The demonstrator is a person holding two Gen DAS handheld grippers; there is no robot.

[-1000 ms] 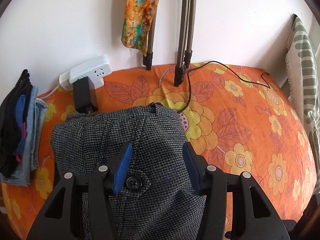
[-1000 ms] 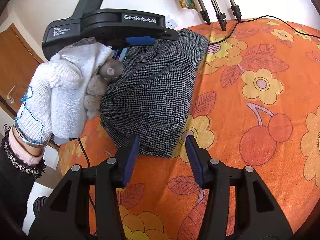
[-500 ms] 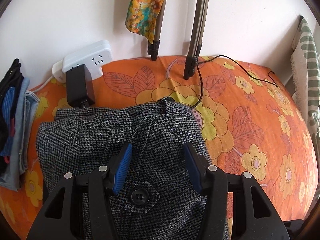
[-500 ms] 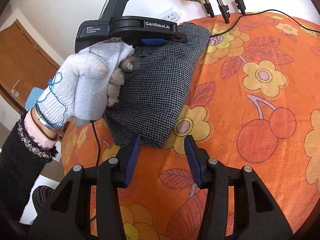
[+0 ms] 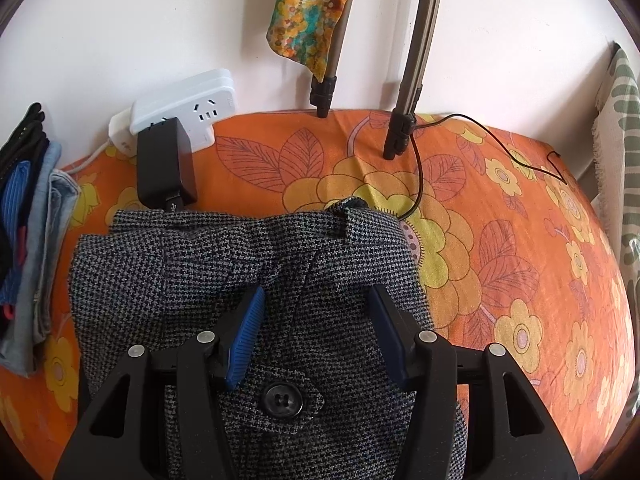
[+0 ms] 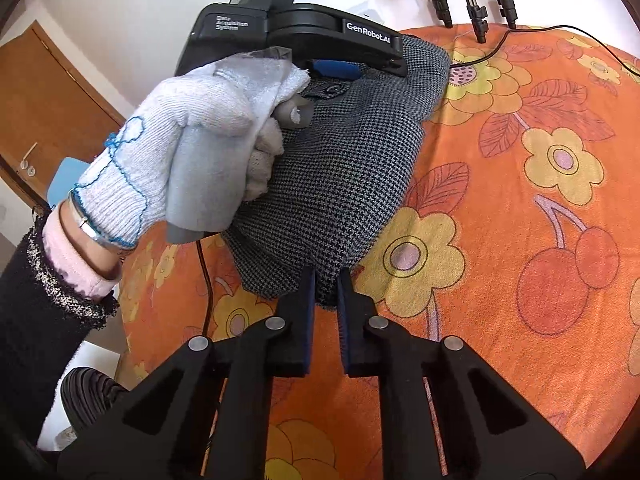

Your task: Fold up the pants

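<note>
The grey houndstooth pants (image 5: 200, 264) lie folded into a thick bundle on the orange flowered bedsheet (image 5: 500, 240). My left gripper (image 5: 316, 320) stands over the waistband end, just beyond the black button (image 5: 282, 398), jaws apart, with the cloth below them and no pad pressing it. In the right wrist view a white-gloved hand (image 6: 168, 152) holds that left gripper (image 6: 334, 70) above the far end of the pants (image 6: 352, 168). My right gripper (image 6: 326, 280) is shut on the near folded edge, a pinch of cloth between its blue pads.
A white power strip (image 5: 188, 108) and black adapter (image 5: 164, 164) sit at the wall beyond the pants. Tripod legs (image 5: 400, 136) and a thin black cable (image 5: 480, 132) stand behind. A stack of folded clothes (image 5: 28, 232) lies left. A wooden door (image 6: 40, 120) is beside the bed.
The right gripper's jaws have closed on the near edge of the pants. The left gripper has sunk a little toward the waistband, jaws still apart.
</note>
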